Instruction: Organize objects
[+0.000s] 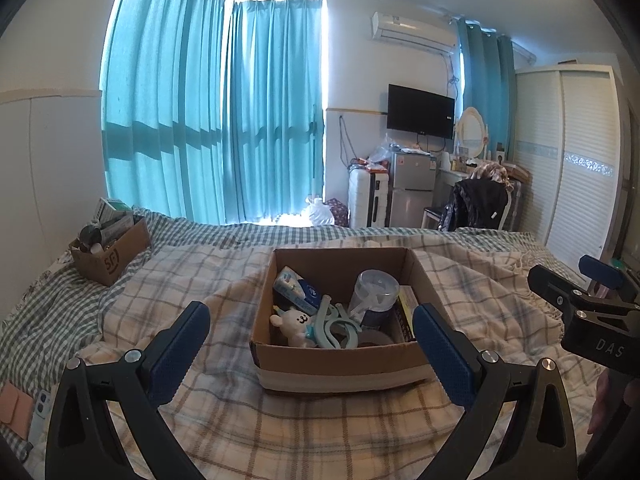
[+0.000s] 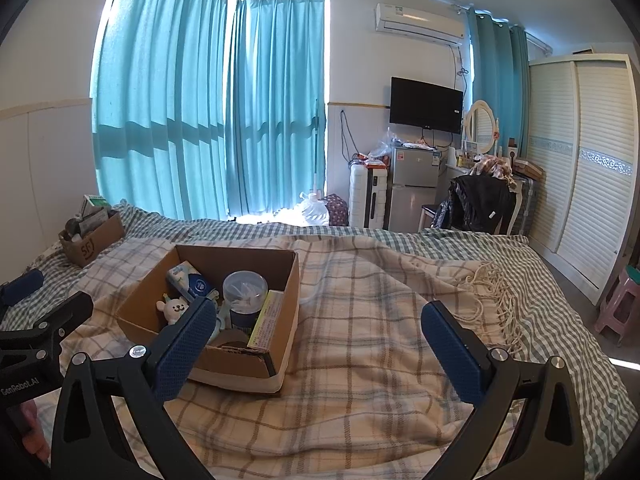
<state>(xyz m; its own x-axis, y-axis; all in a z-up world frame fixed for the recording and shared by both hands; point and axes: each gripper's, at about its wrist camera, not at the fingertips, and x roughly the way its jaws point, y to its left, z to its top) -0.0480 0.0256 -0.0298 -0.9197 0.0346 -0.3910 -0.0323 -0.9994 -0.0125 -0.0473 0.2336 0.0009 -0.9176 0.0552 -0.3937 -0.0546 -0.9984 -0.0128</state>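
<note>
both the left hand-held gripper (image 1: 310,330) and right hand-held gripper (image 2: 320,326) gape wide and empty near the cardboard box (image 1: 340,354), so it seems best to descend straight over the white bunny toy (image 1: 294,326) inside.

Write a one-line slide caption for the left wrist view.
Open left gripper faces a cardboard box of small items on a plaid blanket, right gripper at the frame's edge.

daylight glows through teal curtains (image 2: 208,92) behind a bed (image 2: 560,280) with a plaid blanket (image 2: 360,320); a black tv (image 2: 426,105), air conditioner (image 2: 418,23), small fridge (image 2: 412,188) and white louvred wardrobe (image 2: 588,160) line the white walls.
</note>
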